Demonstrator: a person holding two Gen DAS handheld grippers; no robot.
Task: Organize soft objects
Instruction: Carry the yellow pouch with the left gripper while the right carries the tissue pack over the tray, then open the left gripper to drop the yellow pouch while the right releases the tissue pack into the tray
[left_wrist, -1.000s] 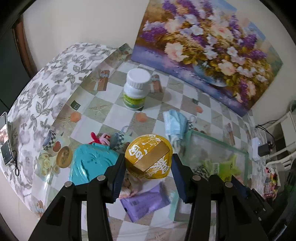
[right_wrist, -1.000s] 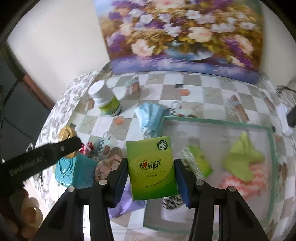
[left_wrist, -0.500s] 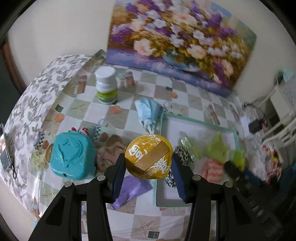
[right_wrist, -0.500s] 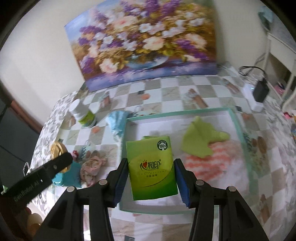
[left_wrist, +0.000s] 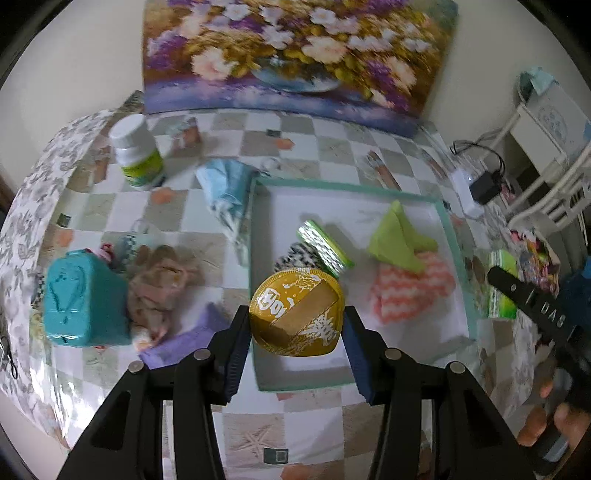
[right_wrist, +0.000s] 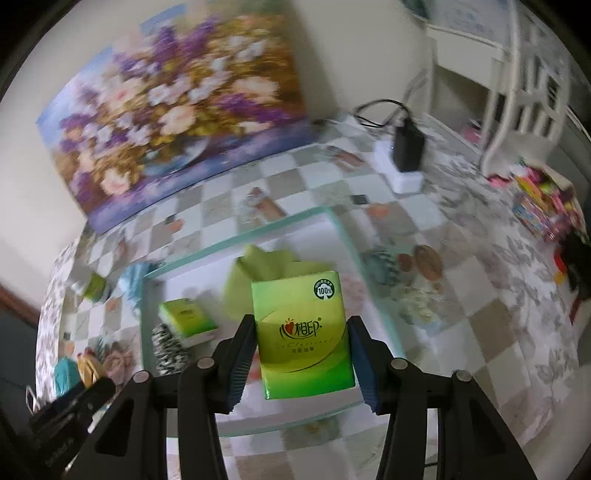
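My left gripper (left_wrist: 295, 332) is shut on a round gold pouch (left_wrist: 297, 312) and holds it above the near left part of the green-rimmed white tray (left_wrist: 452, 240). My right gripper (right_wrist: 301, 349) is shut on a green tissue pack (right_wrist: 303, 332) above the tray's (right_wrist: 236, 238) right side. In the tray lie a lime cloth (left_wrist: 399, 240), a pink zigzag cloth (left_wrist: 410, 288), a small green tissue pack (left_wrist: 325, 247) and a black-and-white patterned piece (left_wrist: 291, 258). The right gripper also shows at the right edge of the left wrist view (left_wrist: 535, 306).
Left of the tray lie a teal box (left_wrist: 81, 299), a crumpled beige cloth (left_wrist: 162, 288), a purple packet (left_wrist: 181, 343), a blue face mask (left_wrist: 225, 184) and a white bottle (left_wrist: 136, 151). A flower painting (left_wrist: 295, 55) leans on the wall. A charger (right_wrist: 406, 147) sits at the right.
Both grippers have swung to the right over the tray with their objects still held. The right view now looks at the tray's right side and the table beyond.
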